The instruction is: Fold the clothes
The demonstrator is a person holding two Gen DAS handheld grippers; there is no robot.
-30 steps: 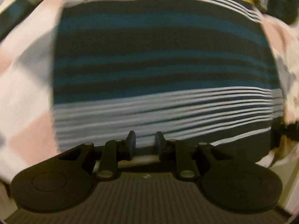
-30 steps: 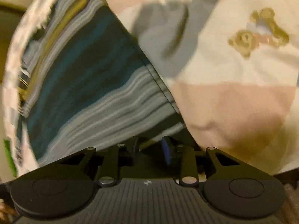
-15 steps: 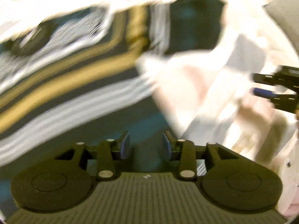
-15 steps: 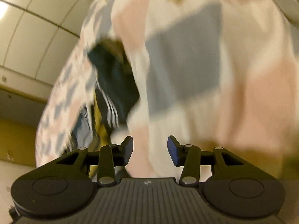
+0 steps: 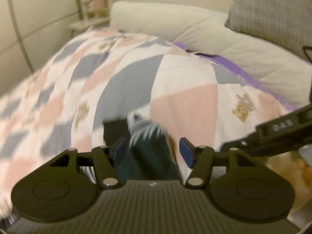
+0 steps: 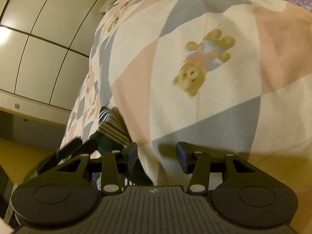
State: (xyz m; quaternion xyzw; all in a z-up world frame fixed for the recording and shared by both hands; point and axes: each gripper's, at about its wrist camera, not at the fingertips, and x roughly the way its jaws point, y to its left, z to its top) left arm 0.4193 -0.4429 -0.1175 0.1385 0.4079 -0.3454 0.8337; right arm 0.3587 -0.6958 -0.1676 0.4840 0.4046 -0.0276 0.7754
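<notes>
While the left gripper (image 5: pixel 152 152) hangs with its blue-padded jaws spread wide and gripping nothing, the striped garment (image 5: pixel 148 146), dark teal with white bands, lies blurred on the quilt (image 5: pixel 185 89) directly ahead, its cloth filling the gap between the fingers. Beyond the patchwork quilt sit a pale padded headboard (image 5: pixel 175 21) and a grey pillow (image 5: pixel 273 13); the other tool's black bar juts in from the right.

From the right wrist, the right gripper (image 6: pixel 157 155) is likewise released and empty, over bare quilt (image 6: pixel 214 107) with a teddy-bear print (image 6: pixel 204 60). The striped garment (image 6: pixel 111 128) lies ahead-left, outside its left finger. Panelled wardrobe doors (image 6: pixel 39 39) stand at left.
</notes>
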